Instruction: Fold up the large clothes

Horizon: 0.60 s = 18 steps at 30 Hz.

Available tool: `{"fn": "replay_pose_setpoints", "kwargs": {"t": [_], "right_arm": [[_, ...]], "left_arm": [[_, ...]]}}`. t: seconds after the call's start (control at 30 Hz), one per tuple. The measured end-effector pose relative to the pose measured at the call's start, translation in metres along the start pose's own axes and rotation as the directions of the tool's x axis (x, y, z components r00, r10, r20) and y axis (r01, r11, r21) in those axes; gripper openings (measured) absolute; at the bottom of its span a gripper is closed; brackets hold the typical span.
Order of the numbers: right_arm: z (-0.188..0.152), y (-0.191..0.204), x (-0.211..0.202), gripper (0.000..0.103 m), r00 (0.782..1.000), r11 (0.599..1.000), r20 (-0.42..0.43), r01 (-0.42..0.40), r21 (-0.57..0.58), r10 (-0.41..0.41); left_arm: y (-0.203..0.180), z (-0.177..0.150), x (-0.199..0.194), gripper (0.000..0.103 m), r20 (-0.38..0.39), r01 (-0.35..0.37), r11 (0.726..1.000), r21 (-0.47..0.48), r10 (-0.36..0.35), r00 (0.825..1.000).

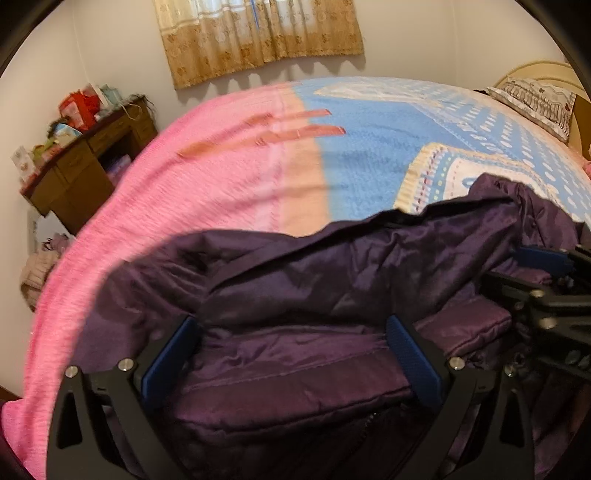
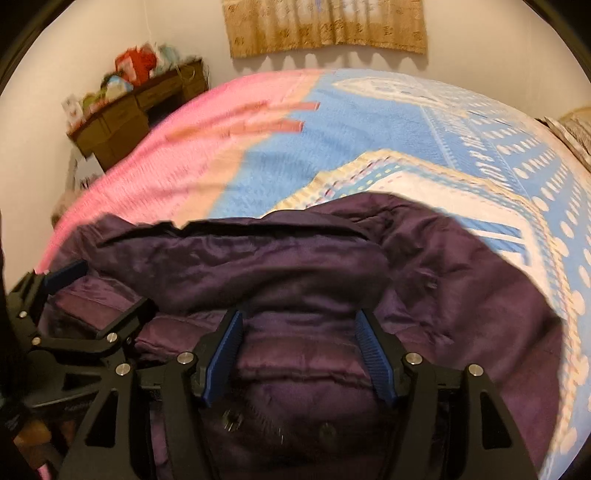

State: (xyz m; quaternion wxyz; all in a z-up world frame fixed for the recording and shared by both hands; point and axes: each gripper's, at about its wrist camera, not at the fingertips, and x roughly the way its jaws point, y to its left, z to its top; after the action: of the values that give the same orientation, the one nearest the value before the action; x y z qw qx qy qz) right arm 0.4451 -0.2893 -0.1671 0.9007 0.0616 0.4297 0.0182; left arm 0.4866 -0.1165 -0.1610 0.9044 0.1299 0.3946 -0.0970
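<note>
A dark purple padded jacket lies bunched on the bed near its front edge; it also shows in the right wrist view. My left gripper is open, its blue pads set wide on either side of a folded layer of the jacket. My right gripper is open too, its blue pads straddling the jacket's quilted lining. The two grippers sit side by side: the right one shows at the right edge of the left wrist view, the left one at the left edge of the right wrist view.
The bed has a pink and blue knitted cover. A pillow lies at the head, far right. A cluttered wooden desk stands against the wall at the left. A tan curtain hangs behind.
</note>
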Motion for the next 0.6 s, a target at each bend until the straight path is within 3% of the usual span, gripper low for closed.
{"fn": "replay_pose_setpoints", "kwargs": {"t": [0.07, 0.17, 0.27, 0.4, 0.6], "right_arm": [[-0.004, 0.001, -0.029, 0.077, 0.999, 0.999, 0.041, -0.005, -0.035, 0.007], [-0.013, -0.004, -0.079, 0.077, 0.994, 0.996, 0.113, 0.009, -0.090, 0.001], [-0.038, -0.029, -0.128, 0.077, 0.991, 0.996, 0.109, -0.076, -0.036, 0.079], [-0.103, -0.064, -0.185, 0.078, 0.988, 0.992, 0.092, -0.123, -0.003, 0.123], [-0.220, -0.113, -0.238, 0.078, 0.992, 0.987, 0.039, -0.124, 0.099, 0.120]], "left_arm": [[0.003, 0.002, -0.030, 0.103, 0.049, 0.010, 1.000, 0.004, -0.010, 0.999], [0.014, 0.000, -0.082, 0.103, 0.150, 0.038, 0.999, -0.008, -0.037, 0.988], [0.030, -0.018, -0.136, 0.103, 0.210, 0.091, 0.996, -0.021, -0.085, 0.974], [0.048, -0.083, -0.209, 0.103, 0.263, 0.150, 0.989, 0.012, -0.147, 0.954], [0.066, -0.205, -0.255, 0.103, 0.175, 0.202, 0.978, 0.045, -0.207, 0.963]]}}
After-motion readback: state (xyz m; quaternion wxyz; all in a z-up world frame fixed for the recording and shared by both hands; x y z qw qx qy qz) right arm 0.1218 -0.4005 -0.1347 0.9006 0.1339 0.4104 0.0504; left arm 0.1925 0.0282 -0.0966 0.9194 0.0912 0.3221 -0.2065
